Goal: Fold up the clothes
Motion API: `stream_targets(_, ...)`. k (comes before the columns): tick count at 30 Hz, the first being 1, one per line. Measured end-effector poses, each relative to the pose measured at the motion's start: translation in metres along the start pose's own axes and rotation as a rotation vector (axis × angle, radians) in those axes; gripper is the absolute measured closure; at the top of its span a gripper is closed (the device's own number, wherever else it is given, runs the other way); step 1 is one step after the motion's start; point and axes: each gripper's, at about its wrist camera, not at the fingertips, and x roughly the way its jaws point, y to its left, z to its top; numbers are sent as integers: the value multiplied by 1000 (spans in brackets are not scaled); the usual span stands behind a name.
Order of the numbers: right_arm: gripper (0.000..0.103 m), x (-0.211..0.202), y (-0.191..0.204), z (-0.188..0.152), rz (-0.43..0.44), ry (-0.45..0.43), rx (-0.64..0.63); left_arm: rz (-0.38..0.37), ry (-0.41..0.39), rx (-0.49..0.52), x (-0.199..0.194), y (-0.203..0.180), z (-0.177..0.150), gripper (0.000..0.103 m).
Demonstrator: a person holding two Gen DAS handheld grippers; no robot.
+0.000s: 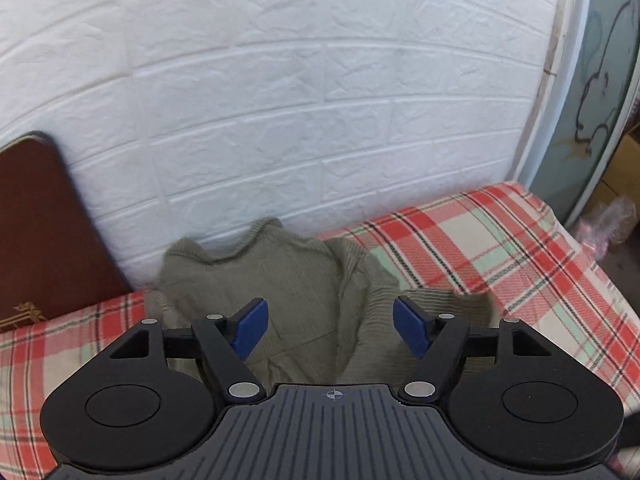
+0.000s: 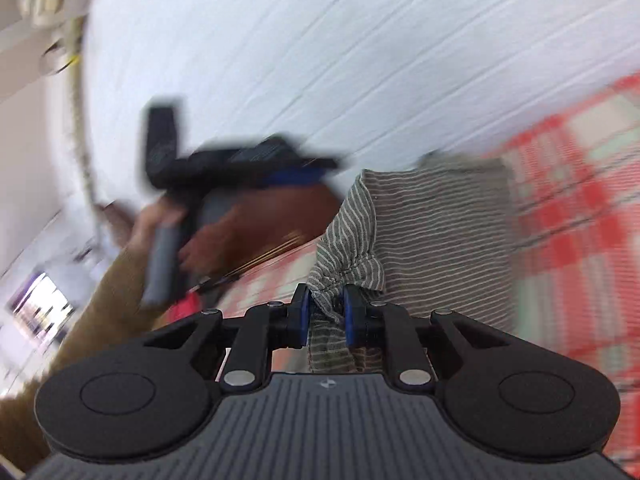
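Observation:
A grey-green ribbed knit sweater (image 1: pixel 280 280) lies on the plaid bedsheet (image 1: pixel 500 248) with its collar toward the white wall. My left gripper (image 1: pixel 330 330) hovers above the sweater's middle, open, blue pads wide apart and empty. In the blurred right wrist view the sweater (image 2: pixel 440 232) shows pale stripes, and my right gripper (image 2: pixel 326 312) is shut on a bunched fold of its edge, lifting it. The left gripper (image 2: pixel 304 168) shows there too, dark and blurred, held by a hand (image 2: pixel 160 216) in a brown sleeve.
A dark red headboard (image 1: pixel 44 232) stands at the left against the white brick-pattern wall (image 1: pixel 280 100). The bed's right edge (image 1: pixel 600 272) drops off beside a pale door panel with a drawn figure (image 1: pixel 592 100). A cardboard box and plastic wrap sit beyond it.

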Motion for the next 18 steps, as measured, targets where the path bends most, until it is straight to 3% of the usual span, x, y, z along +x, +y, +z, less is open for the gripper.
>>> stream_targets(4, 84, 61, 31, -11, 154, 115, -15, 29, 69, 36, 26, -12, 26, 22)
stream_targets(9, 83, 119, 63, -26, 287, 240, -62, 53, 77, 112, 15, -14, 34, 22)
stream_targets(14, 81, 166, 80, -41, 340, 348, -92, 86, 121, 150, 21, -9, 28, 22)
stream_targets(18, 81, 184, 86, -51, 326, 380, -113, 71, 161, 244, 41, -32, 16, 22)
